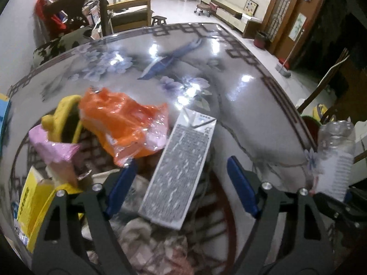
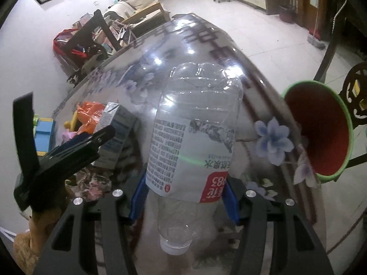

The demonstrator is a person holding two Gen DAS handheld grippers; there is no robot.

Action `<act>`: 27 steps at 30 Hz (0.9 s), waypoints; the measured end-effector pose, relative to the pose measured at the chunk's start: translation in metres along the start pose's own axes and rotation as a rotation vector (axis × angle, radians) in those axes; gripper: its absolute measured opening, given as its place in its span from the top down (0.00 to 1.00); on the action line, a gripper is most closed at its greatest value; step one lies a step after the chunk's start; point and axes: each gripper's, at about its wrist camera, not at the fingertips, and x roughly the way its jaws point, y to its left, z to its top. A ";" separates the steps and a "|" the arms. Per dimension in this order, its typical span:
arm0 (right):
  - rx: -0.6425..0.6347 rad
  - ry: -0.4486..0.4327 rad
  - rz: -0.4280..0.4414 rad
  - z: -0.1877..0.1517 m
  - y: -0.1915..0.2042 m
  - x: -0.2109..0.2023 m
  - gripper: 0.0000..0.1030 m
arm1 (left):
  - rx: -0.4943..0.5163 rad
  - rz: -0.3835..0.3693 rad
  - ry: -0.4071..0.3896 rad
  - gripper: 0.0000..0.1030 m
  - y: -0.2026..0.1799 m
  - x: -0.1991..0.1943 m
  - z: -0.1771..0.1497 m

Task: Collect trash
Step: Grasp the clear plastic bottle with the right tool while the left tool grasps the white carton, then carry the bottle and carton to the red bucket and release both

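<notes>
A grey-and-white drink carton (image 1: 181,171) lies on a heap of crumpled paper (image 1: 142,231), its near end between the blue pads of my left gripper (image 1: 182,188). The jaws stand open and the pads are clear of the carton's sides. My right gripper (image 2: 184,198) is shut on a clear empty plastic bottle (image 2: 195,137), gripped at its label with the white cap toward the camera. The bottle (image 1: 335,153) also shows at the right edge of the left wrist view. A red bin with a green rim (image 2: 321,133) stands beyond the table's right edge.
An orange plastic bag (image 1: 119,119), a pink wrapper (image 1: 55,146), a yellow object (image 1: 64,112) and a yellow box (image 1: 32,201) lie left of the carton. The glossy flowered table (image 1: 229,80) stretches beyond. A dark chair (image 1: 91,11) stands at its far side.
</notes>
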 end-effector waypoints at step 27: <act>-0.075 -0.126 0.045 -0.014 0.028 -0.067 0.47 | -0.061 -0.009 -0.129 0.65 0.000 -0.115 -0.034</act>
